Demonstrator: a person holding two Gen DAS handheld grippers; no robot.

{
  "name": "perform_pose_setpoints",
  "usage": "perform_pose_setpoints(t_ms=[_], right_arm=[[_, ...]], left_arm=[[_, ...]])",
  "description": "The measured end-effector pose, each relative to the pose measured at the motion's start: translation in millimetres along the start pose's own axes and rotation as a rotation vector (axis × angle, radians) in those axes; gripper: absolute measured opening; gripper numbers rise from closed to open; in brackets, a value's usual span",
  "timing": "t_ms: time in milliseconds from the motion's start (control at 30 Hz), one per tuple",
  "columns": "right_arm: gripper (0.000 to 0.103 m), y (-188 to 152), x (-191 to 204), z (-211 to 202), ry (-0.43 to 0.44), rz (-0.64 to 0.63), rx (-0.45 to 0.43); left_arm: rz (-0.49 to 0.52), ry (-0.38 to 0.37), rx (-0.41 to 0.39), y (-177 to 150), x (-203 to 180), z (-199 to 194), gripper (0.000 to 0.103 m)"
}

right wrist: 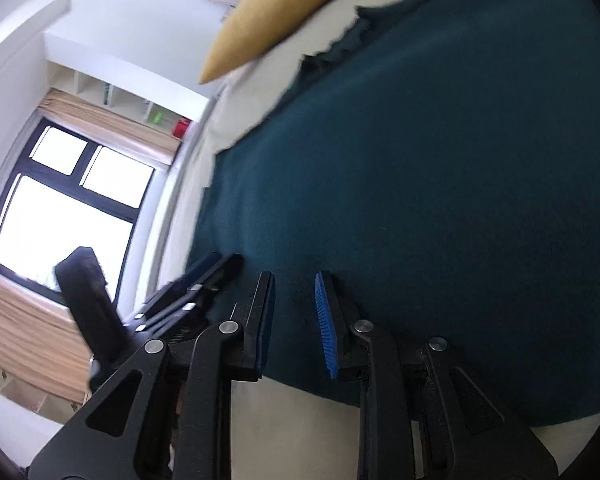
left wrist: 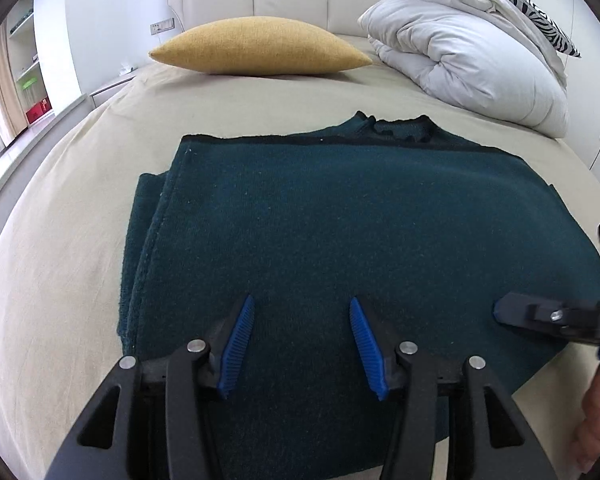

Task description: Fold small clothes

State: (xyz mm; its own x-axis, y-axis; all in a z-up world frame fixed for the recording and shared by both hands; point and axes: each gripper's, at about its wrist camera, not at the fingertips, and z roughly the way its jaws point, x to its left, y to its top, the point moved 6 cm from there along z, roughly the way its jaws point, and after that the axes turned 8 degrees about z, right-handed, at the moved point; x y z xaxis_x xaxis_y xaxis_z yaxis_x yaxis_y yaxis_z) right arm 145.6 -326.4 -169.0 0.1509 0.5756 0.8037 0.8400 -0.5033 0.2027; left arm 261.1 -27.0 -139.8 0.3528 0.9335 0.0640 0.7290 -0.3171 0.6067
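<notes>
On the beige bed, the left gripper hovers with jaws apart over the folded green sweater, the right gripper likewise narrowly parted, holding nothing, so a careless grab could undo folds.

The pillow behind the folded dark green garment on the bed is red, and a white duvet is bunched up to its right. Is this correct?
Not quite: the pillow is mustard yellow, not red. The left wrist view shows it clearly, lying behind the folded dark green garment on the bed, with the white duvet bunched up to its right. The rest of the statement is correct.
</notes>
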Motion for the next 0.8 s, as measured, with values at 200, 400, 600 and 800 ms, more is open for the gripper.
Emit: perform_pose_setpoints(t_ms=[200, 400, 600, 800], right_arm=[[0.018, 27.9, -46.9, -59.6, 0.012, 0.124, -0.18], [0.018, 46.6, -107.7, -145.9, -0.047, 0.237, -0.399], [0.033, 45.7, -106.9, -193.6, -0.112, 0.247, -0.522], [0.047, 18.3, -9.6, -145.6, 0.08, 0.09, -0.355]], left_arm=[[-0.005, -0.006, -0.009, -2.5, 1.1, 1.3, 0.054], [-0.014, -0.019, -0.02, -3.6, 2.4, 2.9, 0.055], [-0.065, -0.059, -0.023, -4.5, 6.6, -4.7, 0.054], [-0.254, -0.221, -0.064, -20.0, 31.6, -26.5, 0.052]])
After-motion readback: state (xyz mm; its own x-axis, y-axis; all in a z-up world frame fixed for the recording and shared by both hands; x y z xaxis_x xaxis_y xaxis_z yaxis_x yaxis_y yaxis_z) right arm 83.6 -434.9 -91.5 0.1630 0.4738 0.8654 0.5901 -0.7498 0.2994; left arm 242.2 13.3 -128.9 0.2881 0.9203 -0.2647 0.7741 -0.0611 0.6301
